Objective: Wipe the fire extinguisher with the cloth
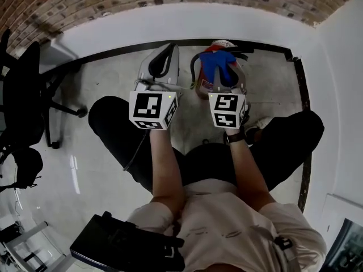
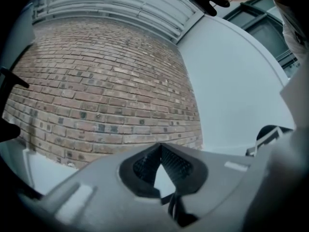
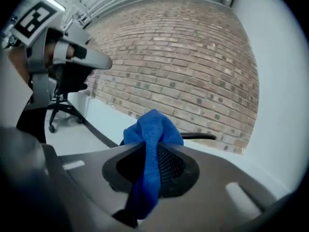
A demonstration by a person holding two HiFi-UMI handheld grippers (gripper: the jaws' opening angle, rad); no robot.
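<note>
right gripper [image 3: 153, 146] is pinching the cloth [image 3: 152, 129] by the fire extinguisher [image 1: 203, 86]; left gripper [image 2: 161, 148] is pressing its jaws together, empty; wiping is seemingly lying ahead.

We see a pale grey floor [image 1: 108, 67], edged by a black strip [image 1: 113, 52] at the foot of the white wall. On it a black office chair [image 1: 25, 89] stands at the left. A dark bag [image 1: 22, 166] lies nearer us. A red fire extinguisher [image 1: 202, 87] rests by the far wall, well apart from the chair.

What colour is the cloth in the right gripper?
Blue. The cloth shows best in the right gripper view.
</note>
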